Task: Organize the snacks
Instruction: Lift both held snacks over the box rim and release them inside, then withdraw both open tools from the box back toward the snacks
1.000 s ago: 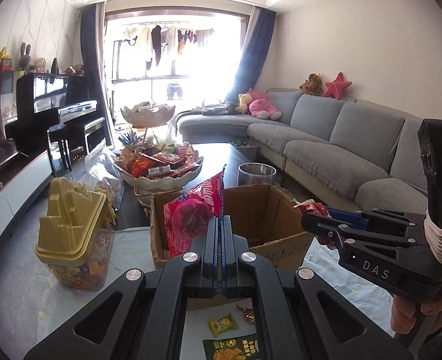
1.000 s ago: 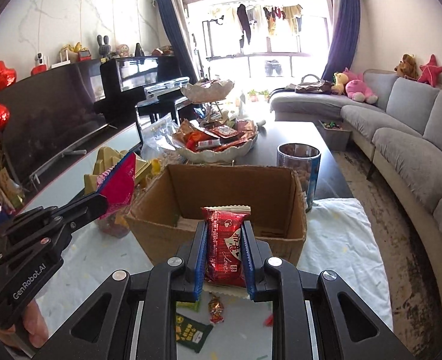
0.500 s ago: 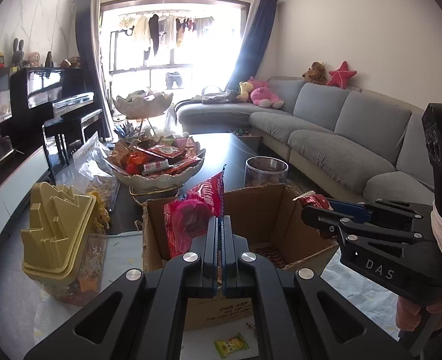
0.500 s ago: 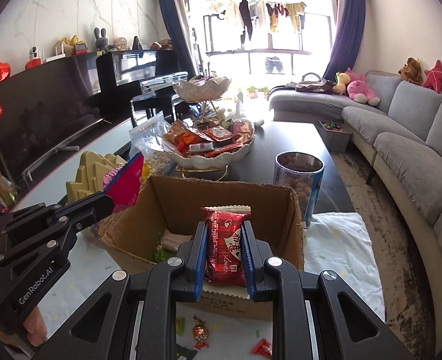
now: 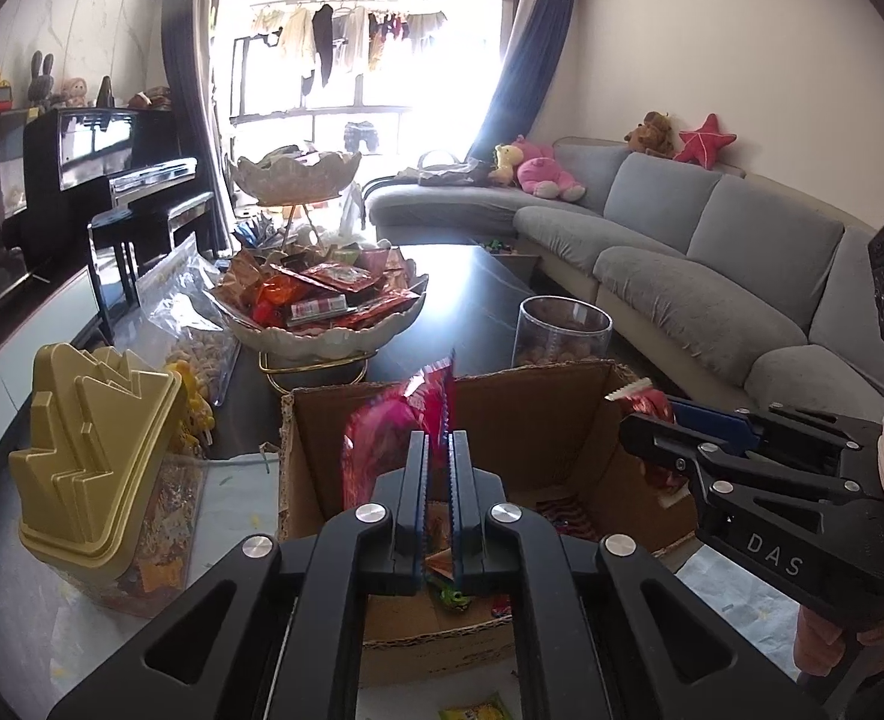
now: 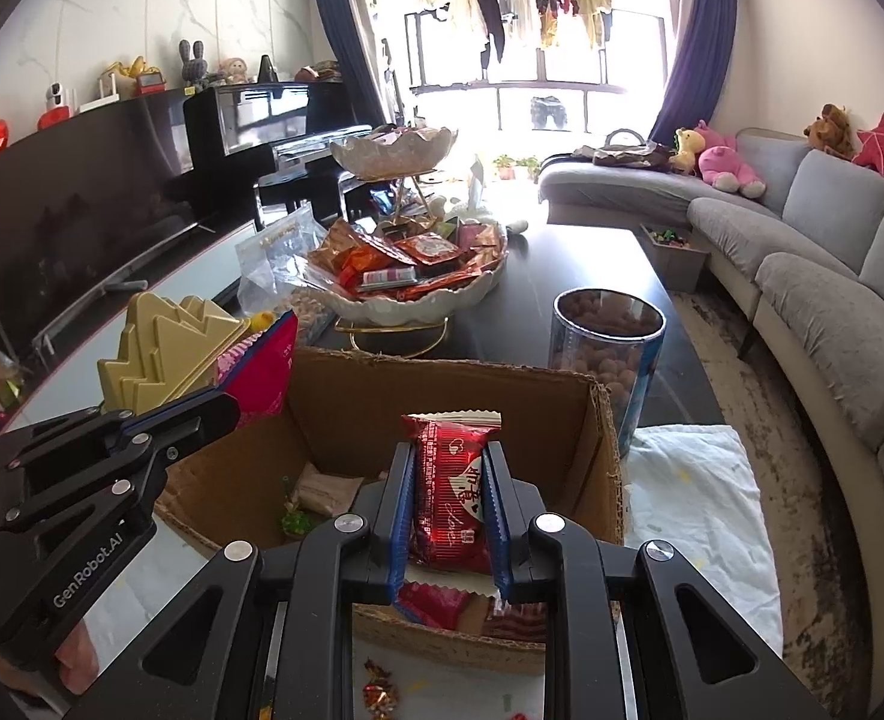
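Snacks poised over the box

Left gripper (image 5: 439, 450) has its jaws just eased apart to a narrow slit, the pink snack packet (image 5: 403, 429) standing between them; whether the pads still press it I cannot tell. Right gripper (image 6: 448, 480) is clamped on a red wrapped snack (image 6: 448, 489), upright between the blue pads. Both hang above the open cardboard box (image 6: 442, 384), which has a few wrapped snacks in its bottom. Just beside the box stands a gold-lidded jar (image 5: 91, 450); behind it, a scalloped bowl (image 5: 322, 342) heaped with packets and a clear canister (image 6: 607, 354) of nuts.
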{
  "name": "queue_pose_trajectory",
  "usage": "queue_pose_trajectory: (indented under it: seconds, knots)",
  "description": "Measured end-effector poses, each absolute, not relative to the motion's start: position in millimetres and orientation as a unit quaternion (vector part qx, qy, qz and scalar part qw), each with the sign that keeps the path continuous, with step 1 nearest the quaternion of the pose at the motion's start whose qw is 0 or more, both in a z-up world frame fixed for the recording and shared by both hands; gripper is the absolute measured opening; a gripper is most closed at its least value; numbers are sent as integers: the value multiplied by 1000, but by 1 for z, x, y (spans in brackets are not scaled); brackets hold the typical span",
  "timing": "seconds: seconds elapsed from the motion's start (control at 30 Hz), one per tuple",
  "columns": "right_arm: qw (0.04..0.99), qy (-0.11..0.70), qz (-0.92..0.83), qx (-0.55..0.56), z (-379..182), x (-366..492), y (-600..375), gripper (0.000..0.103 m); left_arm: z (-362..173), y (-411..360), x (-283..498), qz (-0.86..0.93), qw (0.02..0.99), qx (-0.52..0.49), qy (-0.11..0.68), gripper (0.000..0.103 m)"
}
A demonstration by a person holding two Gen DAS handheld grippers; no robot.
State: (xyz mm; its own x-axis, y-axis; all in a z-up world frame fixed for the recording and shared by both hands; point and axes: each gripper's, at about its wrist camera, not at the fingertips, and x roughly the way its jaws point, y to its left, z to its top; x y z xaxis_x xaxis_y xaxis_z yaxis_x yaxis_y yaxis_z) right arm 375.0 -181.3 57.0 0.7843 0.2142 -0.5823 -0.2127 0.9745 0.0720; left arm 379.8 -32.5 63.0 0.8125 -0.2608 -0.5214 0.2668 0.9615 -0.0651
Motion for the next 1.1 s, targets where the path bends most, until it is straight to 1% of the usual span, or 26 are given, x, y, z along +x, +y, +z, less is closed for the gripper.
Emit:
queue_pose_trajectory:
  seconds: [0.03,0.07,0.1,0.13,0.23,0.33,0.73,1.1]
  knots:
    - [946,305,110,0,56,375,-181,26,63,-31,378,-132,953,6,273,31]
    - [948,301,107,-2,56,373,-180,40,64,-30,375,-126,955,8,270,48]
    - [952,292,95,-7,56,369,-182,48,66,-29,372,-121,957,11,264,52]
    - [952,292,95,-7,56,369,-182,55,67,-30,367,-115,959,17,260,53]
    - [956,281,89,-10,59,357,-186,55,71,-34,351,-115,959,33,255,54]
    - [957,275,90,-3,61,343,-193,55,72,-38,333,-121,959,37,253,60]
    - [955,279,96,-17,55,296,-214,56,67,-62,291,-144,951,36,270,60]
    - [950,299,95,-10,26,270,-237,56,41,-81,274,-152,941,39,301,60]
